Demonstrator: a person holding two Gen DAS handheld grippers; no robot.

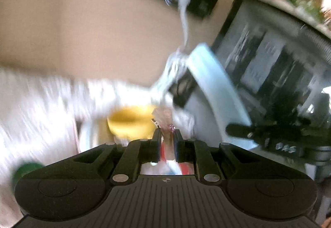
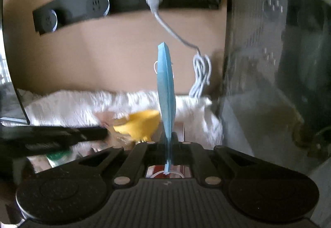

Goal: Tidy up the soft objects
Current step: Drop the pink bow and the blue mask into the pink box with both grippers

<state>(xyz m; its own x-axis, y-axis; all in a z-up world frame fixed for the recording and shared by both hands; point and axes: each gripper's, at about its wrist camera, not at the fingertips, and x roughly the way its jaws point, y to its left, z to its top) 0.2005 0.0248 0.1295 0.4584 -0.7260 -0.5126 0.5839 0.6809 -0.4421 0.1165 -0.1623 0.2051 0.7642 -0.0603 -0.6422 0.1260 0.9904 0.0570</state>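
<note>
Left wrist view, heavily blurred: my left gripper (image 1: 167, 135) stood with its jaws nearly closed, and a thin, crinkled clear wrapper (image 1: 165, 117) with pink specks sat in the narrow gap; whether the pads truly pinched it I could not tell. A yellow bowl (image 1: 131, 122) lay just beyond at 11 o'clock on a white fluffy cloth (image 1: 51, 99), and the pale blue face mask (image 1: 209, 77) showed broadside at 1 o'clock, with the right gripper's dark body below it. Right wrist view: my right gripper (image 2: 169, 139) was clamped fully on the lower edge of the mask (image 2: 165, 83), which stood edge-on toward 12 o'clock, an ear loop (image 2: 155, 67) showing at its left. I judged the mask very light and limp, apt to flop or slip, so best pinched along its folded edge, not by a loop. The bowl (image 2: 140, 124) sat at 10 o'clock, and the white cable (image 2: 199, 75) hung at 1 o'clock.
</note>
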